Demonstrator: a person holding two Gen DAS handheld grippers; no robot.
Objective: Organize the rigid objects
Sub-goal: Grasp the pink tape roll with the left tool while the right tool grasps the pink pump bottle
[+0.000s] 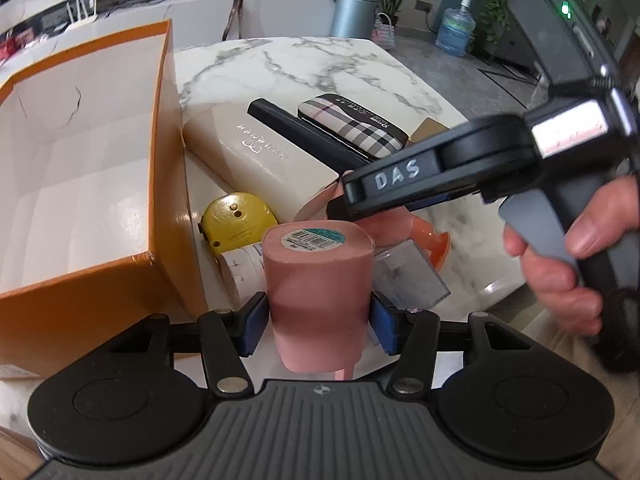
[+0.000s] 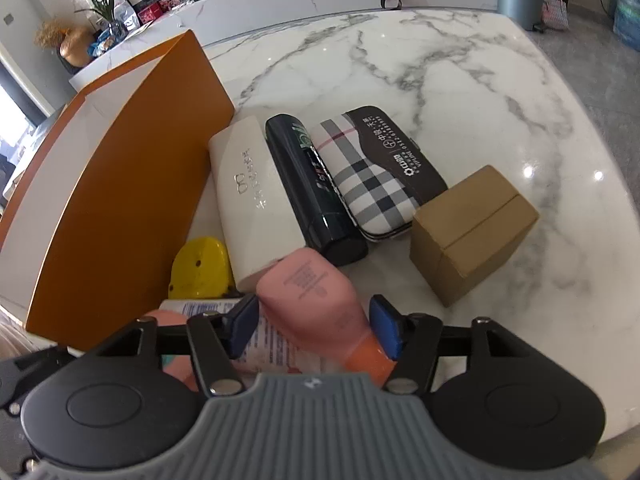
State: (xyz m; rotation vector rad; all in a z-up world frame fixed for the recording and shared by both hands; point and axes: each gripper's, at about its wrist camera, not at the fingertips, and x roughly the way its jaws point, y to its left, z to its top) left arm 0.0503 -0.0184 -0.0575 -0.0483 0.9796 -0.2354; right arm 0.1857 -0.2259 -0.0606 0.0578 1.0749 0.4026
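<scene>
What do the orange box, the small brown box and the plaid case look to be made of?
Orange box: likely coated cardboard, with thin walls, a creased white lining and a slight sheen. Small brown box: probably plain kraft cardboard, matte, with a flap seam across the top. Plaid case: seemingly fabric or printed leatherette over a stiff shell, with a thin metallic-looking rim at its edge.

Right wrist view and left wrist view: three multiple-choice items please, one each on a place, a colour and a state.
1. The white case lies:
A. inside the orange box
B. between the orange box and the dark cylinder
C. on the brown carton

2. The small gadget by the orange box is:
A. yellow
B. blue
C. green

3. The left gripper has its jaws:
A. open over bare table
B. closed on the pink bottle
C. closed on the plaid case

Answers: B, box on one side, cylinder on the other; A, plainly yellow; B, pads press both sides.
</scene>
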